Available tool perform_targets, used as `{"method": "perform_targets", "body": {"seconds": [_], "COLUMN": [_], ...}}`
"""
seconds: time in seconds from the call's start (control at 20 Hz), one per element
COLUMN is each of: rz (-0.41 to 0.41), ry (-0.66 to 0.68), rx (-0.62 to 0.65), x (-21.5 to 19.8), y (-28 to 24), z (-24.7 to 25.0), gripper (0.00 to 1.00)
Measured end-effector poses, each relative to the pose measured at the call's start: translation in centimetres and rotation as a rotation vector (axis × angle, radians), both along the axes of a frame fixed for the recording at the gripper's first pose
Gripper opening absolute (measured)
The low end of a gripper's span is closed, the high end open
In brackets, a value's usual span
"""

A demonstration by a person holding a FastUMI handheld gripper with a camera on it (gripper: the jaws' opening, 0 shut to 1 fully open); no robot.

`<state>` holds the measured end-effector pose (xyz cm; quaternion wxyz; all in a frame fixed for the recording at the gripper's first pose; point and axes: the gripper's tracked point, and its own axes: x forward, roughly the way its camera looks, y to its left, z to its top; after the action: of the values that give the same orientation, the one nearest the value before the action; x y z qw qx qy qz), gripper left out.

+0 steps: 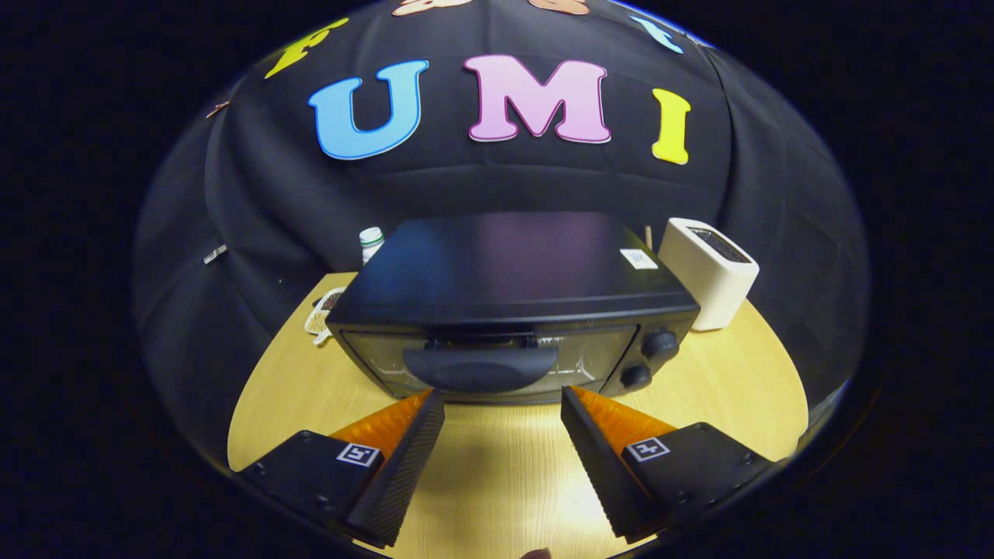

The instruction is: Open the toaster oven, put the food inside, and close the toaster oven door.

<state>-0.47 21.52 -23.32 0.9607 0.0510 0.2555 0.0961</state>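
A black toaster oven (509, 272) stands on the wooden table (722, 388) just ahead of my fingers. Its glass door (388, 353) is closed, and a wide dark handle (481, 366) runs across the door's top. Two round knobs (660, 344) sit one above the other on the oven's right side. My gripper (503, 397) is open, and bare table shows between its fingers. The fingertips almost reach the bottom of the oven door, below the handle. A plate of food (324, 310) peeks out behind the oven's left corner, mostly hidden.
A white pop-up toaster (710, 272) stands behind the oven on the right. A small white bottle with a green cap (371, 242) is behind the oven's left rear corner. The black cloth wall closes off the back.
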Motion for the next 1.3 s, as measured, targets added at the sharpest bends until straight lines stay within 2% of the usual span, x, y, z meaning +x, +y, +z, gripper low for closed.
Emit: {"method": "perform_targets", "body": {"seconds": [0.25,0.55,0.7,0.95,1.3], "rz": [0.029,-0.020,-0.015,0.004,-0.065], "ry": [-0.078,-0.274,-0.376,-0.454,-0.629], "rx": [0.014,0.073,0.059,0.208,0.068], "x": [0.0,0.7,0.7,-0.4,-1.5], "y": [-0.4,-3.9,-6.0,-8.8,-18.8], "z": [3.0,9.5,12.7,18.1,24.2], "gripper": [0.99,0.98,0.98,0.98,0.98]}}
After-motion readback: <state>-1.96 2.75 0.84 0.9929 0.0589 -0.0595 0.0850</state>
